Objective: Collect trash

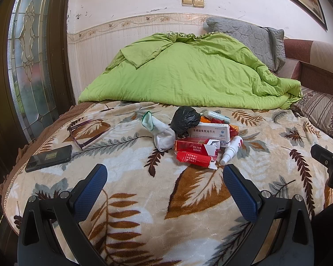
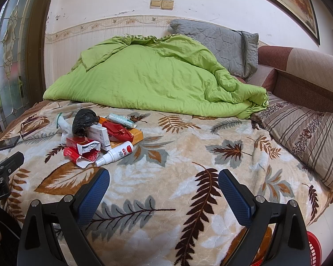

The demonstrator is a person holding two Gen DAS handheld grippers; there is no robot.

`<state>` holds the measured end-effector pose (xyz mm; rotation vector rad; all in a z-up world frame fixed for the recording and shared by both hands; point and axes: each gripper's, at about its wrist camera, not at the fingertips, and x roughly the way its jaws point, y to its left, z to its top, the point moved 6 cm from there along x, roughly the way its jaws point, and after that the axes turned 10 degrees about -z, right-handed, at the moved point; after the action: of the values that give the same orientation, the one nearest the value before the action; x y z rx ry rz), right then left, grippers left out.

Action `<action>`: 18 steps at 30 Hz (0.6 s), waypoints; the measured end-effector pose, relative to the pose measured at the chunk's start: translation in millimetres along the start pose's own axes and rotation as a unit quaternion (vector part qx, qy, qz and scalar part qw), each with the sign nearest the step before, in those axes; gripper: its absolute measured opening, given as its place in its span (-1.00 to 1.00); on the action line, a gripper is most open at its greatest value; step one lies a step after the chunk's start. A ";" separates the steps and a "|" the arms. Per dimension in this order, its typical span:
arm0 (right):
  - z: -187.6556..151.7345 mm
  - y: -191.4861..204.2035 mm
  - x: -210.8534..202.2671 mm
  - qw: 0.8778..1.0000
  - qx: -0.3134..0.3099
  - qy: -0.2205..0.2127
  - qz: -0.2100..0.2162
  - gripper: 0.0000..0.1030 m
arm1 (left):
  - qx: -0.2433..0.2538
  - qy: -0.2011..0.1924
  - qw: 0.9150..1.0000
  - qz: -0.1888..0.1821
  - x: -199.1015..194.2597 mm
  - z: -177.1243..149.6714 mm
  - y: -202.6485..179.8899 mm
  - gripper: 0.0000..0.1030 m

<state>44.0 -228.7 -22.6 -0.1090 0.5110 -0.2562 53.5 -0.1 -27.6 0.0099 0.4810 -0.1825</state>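
A pile of trash lies on the leaf-patterned blanket (image 1: 126, 199): a crumpled black bag (image 1: 185, 119), a white medicine box (image 1: 211, 133), torn red cigarette packs (image 1: 195, 149), a white spray bottle (image 1: 230, 150), a red wrapper (image 2: 117, 132) and an orange box (image 2: 135, 136). A white sock (image 1: 162, 135) lies beside it. My left gripper (image 1: 165, 174) is open and empty, short of the pile. My right gripper (image 2: 164, 178) is open and empty, to the right of the pile (image 2: 100, 137). The left gripper's body (image 2: 4, 166) shows in the right wrist view.
Glasses (image 1: 86, 133) and a black phone (image 1: 48, 157) lie left of the pile. A green quilt (image 1: 188, 71) and grey pillow (image 1: 250, 37) are at the back, a striped pillow (image 2: 304, 137) on the right. A red basket (image 2: 314, 250) stands below the bed's right edge.
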 end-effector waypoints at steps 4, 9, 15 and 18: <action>0.1 0.3 -0.4 1.000 0.001 0.000 0.000 0.94 | 0.000 0.000 1.000 0.000 0.1 0.0 0.1 1.00; 0.1 0.5 -0.2 1.000 0.000 0.000 0.000 0.94 | 0.000 0.001 1.000 0.000 0.1 -0.1 0.0 1.00; 0.1 0.3 -0.1 1.000 0.001 0.001 0.001 0.94 | 0.001 0.005 1.000 -0.004 1.4 -1.4 0.0 1.00; 3.2 0.9 -1.3 1.000 0.007 0.005 0.003 0.94 | -0.010 0.014 1.000 -0.008 5.1 -6.2 2.4 1.00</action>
<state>44.7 -227.4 -19.3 -0.0928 0.5197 -0.2545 55.5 1.7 -35.5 -0.0118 0.5104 -0.1932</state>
